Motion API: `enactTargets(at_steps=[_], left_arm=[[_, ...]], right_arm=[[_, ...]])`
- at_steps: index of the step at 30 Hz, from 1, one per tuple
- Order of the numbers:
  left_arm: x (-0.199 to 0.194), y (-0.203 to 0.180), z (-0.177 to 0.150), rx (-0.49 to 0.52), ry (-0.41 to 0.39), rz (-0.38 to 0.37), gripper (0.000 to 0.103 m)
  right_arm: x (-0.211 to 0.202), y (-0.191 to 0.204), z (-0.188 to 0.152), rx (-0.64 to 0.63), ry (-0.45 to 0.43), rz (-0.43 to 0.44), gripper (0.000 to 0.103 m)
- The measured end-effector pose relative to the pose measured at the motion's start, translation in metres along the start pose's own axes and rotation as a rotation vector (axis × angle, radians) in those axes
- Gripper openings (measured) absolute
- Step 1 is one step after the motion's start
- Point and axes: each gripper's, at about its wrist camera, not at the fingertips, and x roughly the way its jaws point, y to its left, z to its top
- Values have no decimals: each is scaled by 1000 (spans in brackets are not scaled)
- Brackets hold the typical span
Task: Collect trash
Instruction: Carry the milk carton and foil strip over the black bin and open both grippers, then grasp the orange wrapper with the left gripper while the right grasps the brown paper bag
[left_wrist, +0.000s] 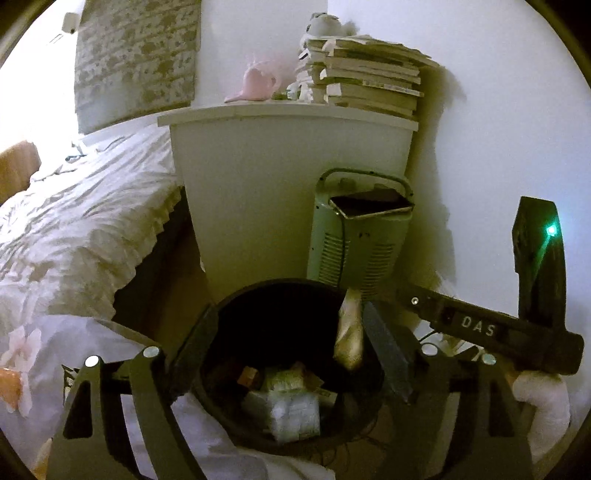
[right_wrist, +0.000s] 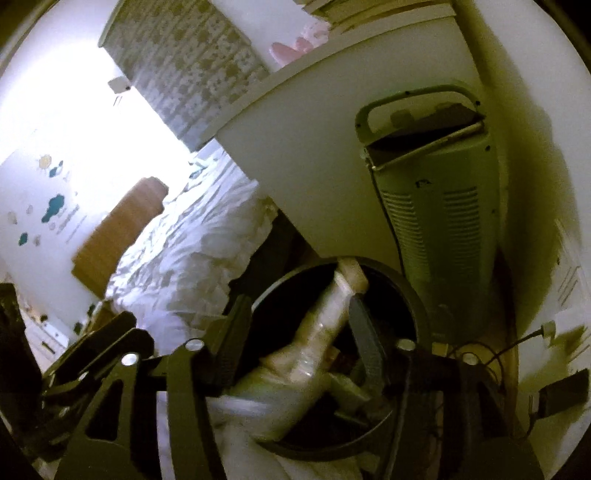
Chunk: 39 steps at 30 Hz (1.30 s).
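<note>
Right wrist, wrapper (right_wrist: 325, 332) between parted fingers (right_wrist: 364, 332)

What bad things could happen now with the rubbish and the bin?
The long wrapped bundle lies between the open fingers of the right gripper, its top end resting on the rim of the black bin. It might tip out onto the floor instead of sliding in.

The bin stands close to the green heater and the cables on the floor. A bump from either gripper could push the bin over or snag a cable.
</note>
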Motion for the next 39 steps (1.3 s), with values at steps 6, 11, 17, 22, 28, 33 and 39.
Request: enactTargets(at_steps=[6, 11, 17, 22, 28, 33, 39], left_arm=[[-8, 2, -3, 0, 0, 5, 81], [-21, 14, -9, -21, -13, 24, 81], [-45, 46, -20, -86, -28, 65, 82], [-74, 97, -37, -189, -57, 122, 91], [-111, 188, -70, -373, -82, 231, 91], [-135, 257, -99, -492, -90, 320, 91], [-144, 319, -126, -577, -63, 363, 90]], right_arm=[[-3, 3, -1, -4, 1, 0, 56], [-1, 13, -5, -25, 20, 14, 56], [3, 42, -12, -71, 41, 54, 65], [13, 78, -22, -135, 91, 105, 65], [34, 131, -43, -227, 171, 161, 67], [52, 178, -65, -326, 240, 209, 68], [75, 240, -98, -462, 344, 287, 72]])
